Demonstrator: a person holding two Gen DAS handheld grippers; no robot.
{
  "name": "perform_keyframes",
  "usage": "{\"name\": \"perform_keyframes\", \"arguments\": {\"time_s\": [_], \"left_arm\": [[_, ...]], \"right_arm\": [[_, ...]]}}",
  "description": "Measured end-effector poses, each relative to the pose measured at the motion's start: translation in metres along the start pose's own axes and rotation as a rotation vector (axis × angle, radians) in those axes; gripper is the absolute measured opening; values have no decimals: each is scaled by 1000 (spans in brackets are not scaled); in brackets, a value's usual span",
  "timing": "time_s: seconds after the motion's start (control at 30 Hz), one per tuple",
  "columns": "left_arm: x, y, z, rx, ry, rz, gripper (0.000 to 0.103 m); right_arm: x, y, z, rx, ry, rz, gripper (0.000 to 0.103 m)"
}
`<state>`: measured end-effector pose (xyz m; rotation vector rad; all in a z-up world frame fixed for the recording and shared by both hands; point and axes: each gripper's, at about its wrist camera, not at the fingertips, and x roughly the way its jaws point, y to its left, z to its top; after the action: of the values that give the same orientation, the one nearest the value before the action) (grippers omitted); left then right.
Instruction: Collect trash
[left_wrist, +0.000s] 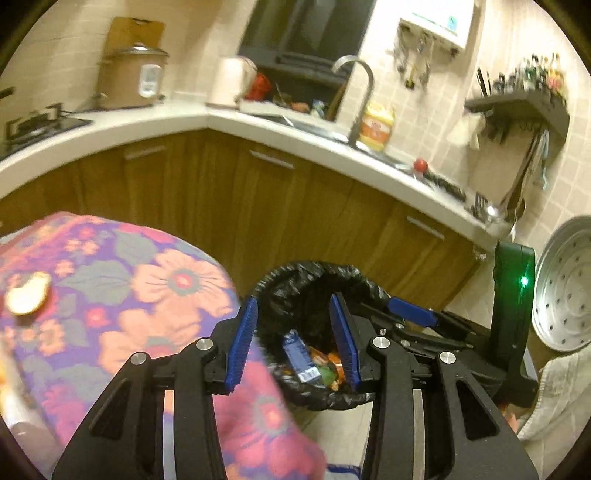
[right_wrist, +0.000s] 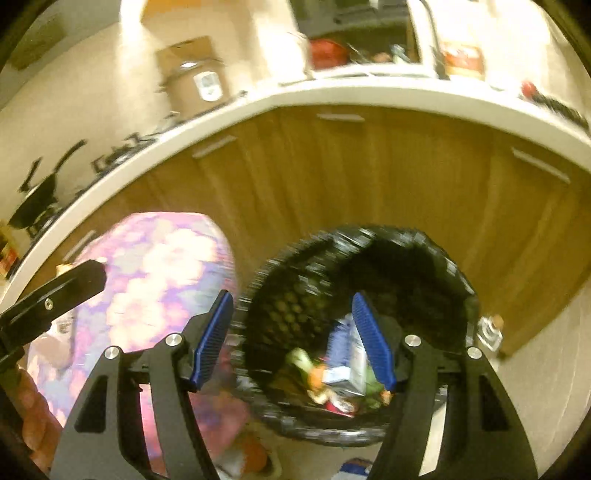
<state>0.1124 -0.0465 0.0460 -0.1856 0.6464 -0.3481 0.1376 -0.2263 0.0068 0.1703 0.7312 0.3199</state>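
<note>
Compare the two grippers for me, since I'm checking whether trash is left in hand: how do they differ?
The left gripper opens narrower; the right gripper stands wider. Left looks sharp in its view, right blurred. Both are empty, blue-padded, and aimed at the black-lined trash bin.

We see a kitchen under warm yellow light. A white bench (left_wrist: 207, 116) bends around the corner over brown wooden cupboards (left_wrist: 229, 192). The walls (left_wrist: 417, 110) have pale square tiles. A curved tap (left_wrist: 360, 92) stands at the sink, and a dark shelf (left_wrist: 517, 105) hangs at right.
</note>
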Motion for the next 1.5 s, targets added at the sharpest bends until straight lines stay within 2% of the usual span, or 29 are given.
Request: {"name": "perform_keyframes", "arguments": {"time_s": [0.17,0.3,0.43,0.5,0.63,0.77,0.93,1.07,1.17,1.37,1.5], "left_arm": [[-66,37,-3,-49,-87,68,43],[-128,78,-15,-85,-154,196,48],[-179,122,-34,-144,-192,337,49],[-201,149,-47,-207,-202,381,49],[-222,196,-71,-318,-194,439,49],[-225,228,-93,-418,-183,428,49],[-201,253,-108,-495,-114,374,49],[-173,265,-108,-533,-37,338,47],[-157,265,-110,-537,2,313,46],[-145,263,-111,-532,25,304,31],[-141,264,-115,-537,39,303,11]], "right_arm": [[-10,58,2,-86,-41,80,63],[-13,105,-3,-159,-49,152,63],[-5,154,-19,-235,-10,207,63],[2,175,-28,-265,13,230,63],[13,214,-39,-319,48,280,63],[18,252,-50,-374,59,338,63],[26,289,-62,-424,70,379,63],[38,305,-67,-434,100,385,63],[49,312,-72,-449,127,355,63],[60,315,-73,-452,153,336,63],[62,316,-73,-457,157,329,63]]}}
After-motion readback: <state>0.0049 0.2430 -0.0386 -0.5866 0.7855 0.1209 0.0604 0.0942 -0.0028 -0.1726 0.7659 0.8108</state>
